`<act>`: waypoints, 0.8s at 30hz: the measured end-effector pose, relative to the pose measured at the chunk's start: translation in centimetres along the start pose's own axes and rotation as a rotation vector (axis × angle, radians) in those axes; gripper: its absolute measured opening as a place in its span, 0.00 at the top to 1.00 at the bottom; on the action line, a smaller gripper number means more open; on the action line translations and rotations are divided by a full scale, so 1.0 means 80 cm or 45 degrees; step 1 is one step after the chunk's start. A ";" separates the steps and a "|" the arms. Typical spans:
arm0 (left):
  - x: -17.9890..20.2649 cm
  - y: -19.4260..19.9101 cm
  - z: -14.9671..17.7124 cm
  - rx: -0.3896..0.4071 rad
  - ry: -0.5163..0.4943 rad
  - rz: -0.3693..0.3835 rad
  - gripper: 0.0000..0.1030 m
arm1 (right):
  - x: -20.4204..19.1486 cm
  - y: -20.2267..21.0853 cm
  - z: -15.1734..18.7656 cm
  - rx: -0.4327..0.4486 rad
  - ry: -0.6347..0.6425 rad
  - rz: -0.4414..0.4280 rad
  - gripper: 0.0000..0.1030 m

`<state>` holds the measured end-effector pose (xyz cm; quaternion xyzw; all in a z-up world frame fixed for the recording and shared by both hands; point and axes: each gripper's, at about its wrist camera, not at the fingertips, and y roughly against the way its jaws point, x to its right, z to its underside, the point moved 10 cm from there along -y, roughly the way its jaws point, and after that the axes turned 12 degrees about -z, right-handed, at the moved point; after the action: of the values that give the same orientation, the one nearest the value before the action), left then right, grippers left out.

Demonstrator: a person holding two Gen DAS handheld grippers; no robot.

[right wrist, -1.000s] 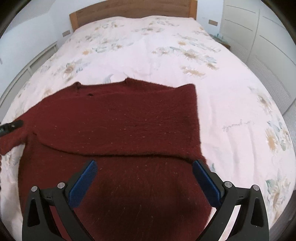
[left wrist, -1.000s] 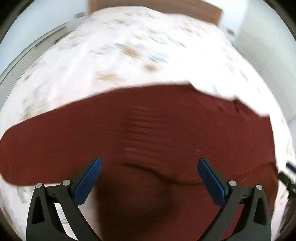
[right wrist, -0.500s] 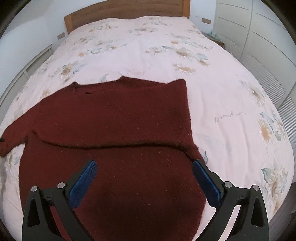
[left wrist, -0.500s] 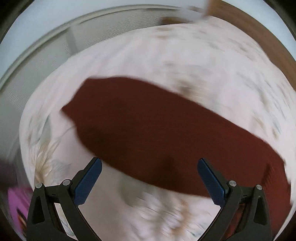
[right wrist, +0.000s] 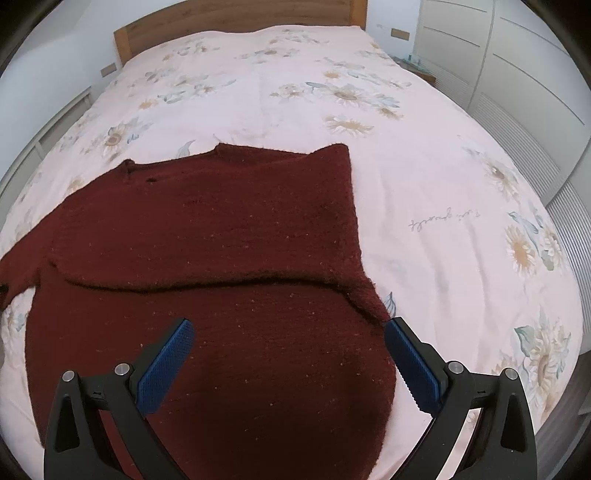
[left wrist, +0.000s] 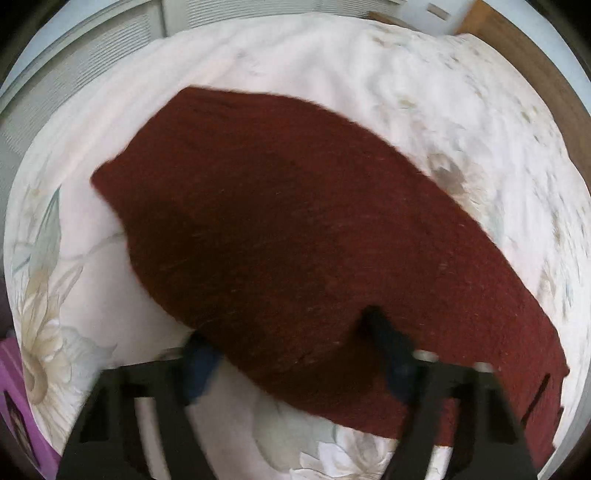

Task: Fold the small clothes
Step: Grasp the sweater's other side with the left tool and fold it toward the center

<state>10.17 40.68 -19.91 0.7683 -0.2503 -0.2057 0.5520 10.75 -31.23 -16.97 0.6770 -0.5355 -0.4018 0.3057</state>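
Observation:
A dark red knitted sweater (right wrist: 207, 236) lies flat on the bed, its right sleeve folded across the chest. Its left sleeve (left wrist: 280, 229) stretches out to the side and fills the left wrist view. My left gripper (left wrist: 291, 343) is open and low over that sleeve; one blue finger (left wrist: 391, 350) lies over the sleeve and the other (left wrist: 199, 362) beside its edge. The view is blurred. My right gripper (right wrist: 284, 358) is open and empty above the sweater's lower body.
The bed has a pale pink floral cover (right wrist: 443, 184) and a wooden headboard (right wrist: 236, 22). White wardrobe doors (right wrist: 517, 74) stand at the right. A purple object (left wrist: 14, 406) lies at the left edge of the left wrist view.
My left gripper has swung left from the sweater's body to the outstretched sleeve and dropped close to it. My right gripper has drawn back and risen a little.

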 end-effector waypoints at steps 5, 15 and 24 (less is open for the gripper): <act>0.010 0.019 -0.007 0.031 -0.074 0.078 0.89 | -0.002 -0.004 0.002 -0.008 -0.001 -0.007 0.00; 0.110 0.126 0.018 0.267 -0.466 0.082 0.89 | -0.013 0.000 -0.020 0.027 0.045 -0.019 0.00; 0.283 0.193 0.106 0.303 -0.752 0.296 0.89 | -0.019 0.009 -0.051 0.071 0.074 -0.043 0.00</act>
<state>20.64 16.43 -8.74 0.7009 -0.5077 -0.3244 0.3819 13.80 -30.02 -14.03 0.7056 -0.5260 -0.3720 0.2952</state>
